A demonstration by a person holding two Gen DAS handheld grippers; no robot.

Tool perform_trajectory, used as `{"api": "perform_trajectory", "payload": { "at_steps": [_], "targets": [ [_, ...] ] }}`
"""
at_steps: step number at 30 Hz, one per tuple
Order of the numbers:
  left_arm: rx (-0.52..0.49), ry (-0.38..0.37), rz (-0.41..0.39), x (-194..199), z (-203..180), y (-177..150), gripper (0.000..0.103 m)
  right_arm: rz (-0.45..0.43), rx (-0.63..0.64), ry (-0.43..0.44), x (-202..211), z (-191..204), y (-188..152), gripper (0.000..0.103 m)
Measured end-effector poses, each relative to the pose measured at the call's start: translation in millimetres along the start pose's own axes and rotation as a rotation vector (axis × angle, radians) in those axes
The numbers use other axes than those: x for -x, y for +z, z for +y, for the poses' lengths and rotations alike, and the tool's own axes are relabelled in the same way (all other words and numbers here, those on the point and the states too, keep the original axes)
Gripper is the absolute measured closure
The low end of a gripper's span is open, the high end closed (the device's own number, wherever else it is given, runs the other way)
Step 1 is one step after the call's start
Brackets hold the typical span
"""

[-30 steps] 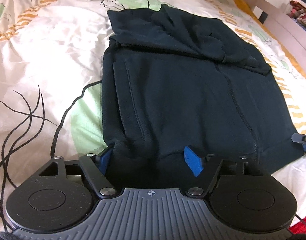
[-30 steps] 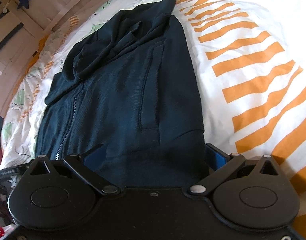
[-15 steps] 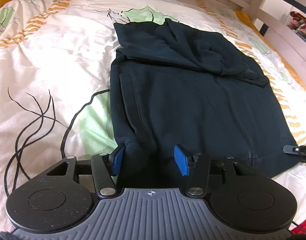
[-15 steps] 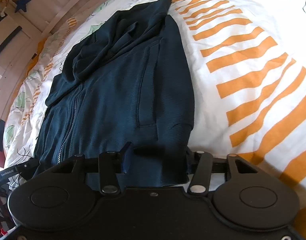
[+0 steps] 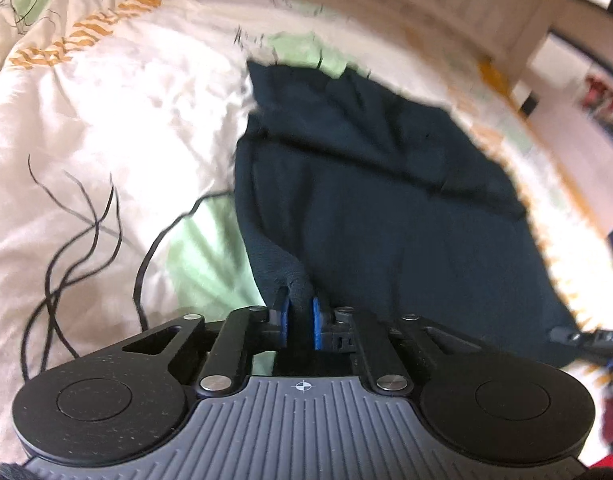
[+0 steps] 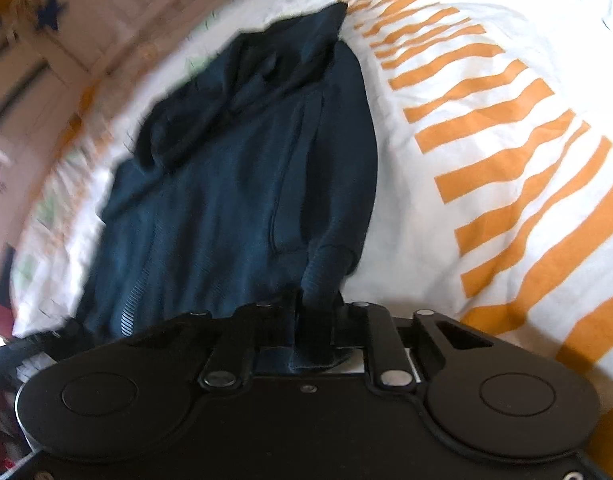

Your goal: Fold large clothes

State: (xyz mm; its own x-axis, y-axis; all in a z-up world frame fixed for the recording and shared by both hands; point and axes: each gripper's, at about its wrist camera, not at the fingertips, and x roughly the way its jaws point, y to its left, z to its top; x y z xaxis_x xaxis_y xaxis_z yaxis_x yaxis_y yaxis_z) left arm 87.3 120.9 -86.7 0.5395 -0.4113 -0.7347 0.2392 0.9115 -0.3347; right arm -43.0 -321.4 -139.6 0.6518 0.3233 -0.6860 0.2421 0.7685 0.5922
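A dark navy zip hoodie (image 5: pixel 378 200) lies flat on the bed, hood at the far end. It also shows in the right wrist view (image 6: pixel 242 184). My left gripper (image 5: pixel 299 322) is shut on a pinch of the hoodie's near left hem corner, which rises off the bed between the blue pads (image 5: pixel 316 322). My right gripper (image 6: pixel 316 320) is shut on the near right hem corner, whose ribbed edge (image 6: pixel 326 276) bunches up into the jaws. The other gripper's tip (image 5: pixel 586 336) shows at the hem's far right.
The bed cover (image 5: pixel 106 140) is white with green leaves, black lines and orange stripes (image 6: pixel 506 168). A wooden bed rail (image 5: pixel 486 12) runs along the far side. A wall with a blue star (image 6: pixel 50 12) stands beyond the bed. Both views are motion-blurred.
Both grippers have closed from open onto the hoodie's near hem corners and lifted them a little. Both cameras have risen and tilted.
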Motion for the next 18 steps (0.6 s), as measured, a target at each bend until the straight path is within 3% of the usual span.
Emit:
{"api": "perform_trajectory", "payload": {
  "at_steps": [4, 10, 14, 18],
  "targets": [
    [0.117, -0.113, -0.075, 13, 4, 19, 0.093, -0.067, -0.109, 0.188, 21, -12, 12, 0.083],
    [0.220, -0.222, -0.210, 16, 5, 71, 0.093, -0.193, -0.076, 0.326, 41, 2, 51, 0.083],
    [0.226, -0.230, -0.304, 10, 0, 112, 0.093, -0.273, -0.057, 0.378, 39, 16, 94, 0.083],
    [0.270, -0.245, -0.335, -15, -1, 157, 0.093, -0.321, -0.028, 0.370, 19, 27, 142, 0.083]
  ]
}}
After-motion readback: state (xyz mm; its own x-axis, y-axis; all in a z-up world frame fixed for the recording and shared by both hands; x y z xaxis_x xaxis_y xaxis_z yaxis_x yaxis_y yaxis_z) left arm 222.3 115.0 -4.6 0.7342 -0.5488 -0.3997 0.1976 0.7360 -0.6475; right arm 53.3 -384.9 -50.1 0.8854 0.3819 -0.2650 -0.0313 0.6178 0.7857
